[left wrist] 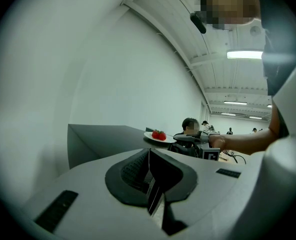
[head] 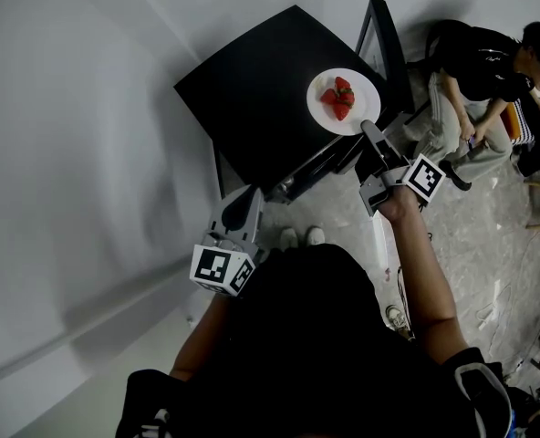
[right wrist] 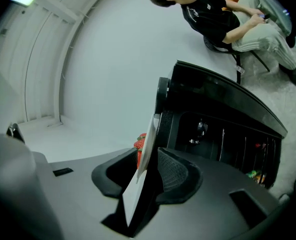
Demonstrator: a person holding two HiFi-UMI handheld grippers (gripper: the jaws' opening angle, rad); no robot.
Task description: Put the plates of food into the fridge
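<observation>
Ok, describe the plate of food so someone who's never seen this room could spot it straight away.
Find the black fridge against the white wall; on its top, near the right edge, sits a round white plate. It is the only thing up there, carries red strawberries, and has the right gripper clamped on its rim.

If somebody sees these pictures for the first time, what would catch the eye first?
The white plate with red strawberries stands out against the black fridge top, near its right edge. The right gripper is shut on the plate's near rim, while the left gripper, jaws together and empty, hangs by the fridge's near corner. A seated person is at the upper right.
</observation>
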